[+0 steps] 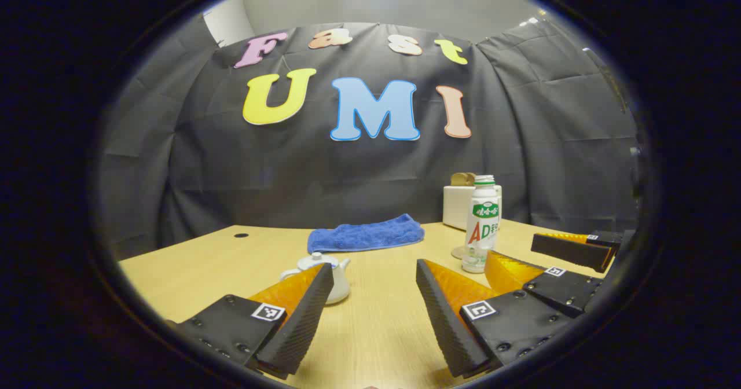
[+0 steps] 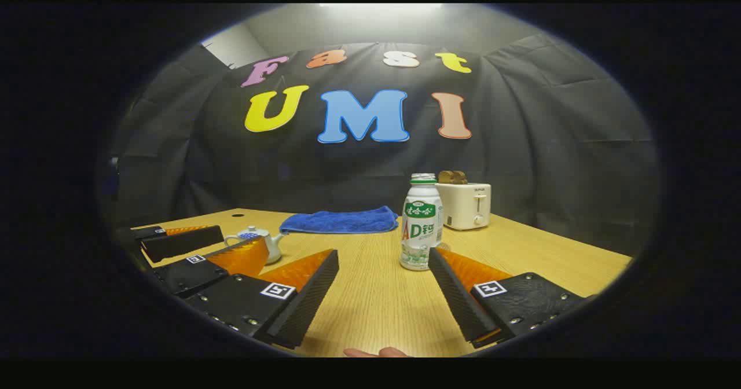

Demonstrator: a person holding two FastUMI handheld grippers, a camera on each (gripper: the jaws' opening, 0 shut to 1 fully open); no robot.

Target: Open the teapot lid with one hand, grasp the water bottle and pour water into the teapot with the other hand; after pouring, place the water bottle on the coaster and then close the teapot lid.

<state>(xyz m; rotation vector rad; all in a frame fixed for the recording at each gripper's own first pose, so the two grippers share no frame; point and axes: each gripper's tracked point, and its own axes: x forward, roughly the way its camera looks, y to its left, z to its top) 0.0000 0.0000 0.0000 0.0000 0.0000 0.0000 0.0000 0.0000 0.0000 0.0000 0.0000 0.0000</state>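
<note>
Both grippers spread wide, empty; teapot [image 1: 324, 273] lidded, water bottle [image 2: 421, 222] upright.

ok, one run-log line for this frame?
stage: pre-grasp | left gripper: open, facing teapot, lid on | right gripper: open, facing water bottle, upright on table | nothing held

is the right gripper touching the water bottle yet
Apart. The right gripper view shows the right gripper open, with bare table between its fingers and the water bottle standing ahead.
</note>
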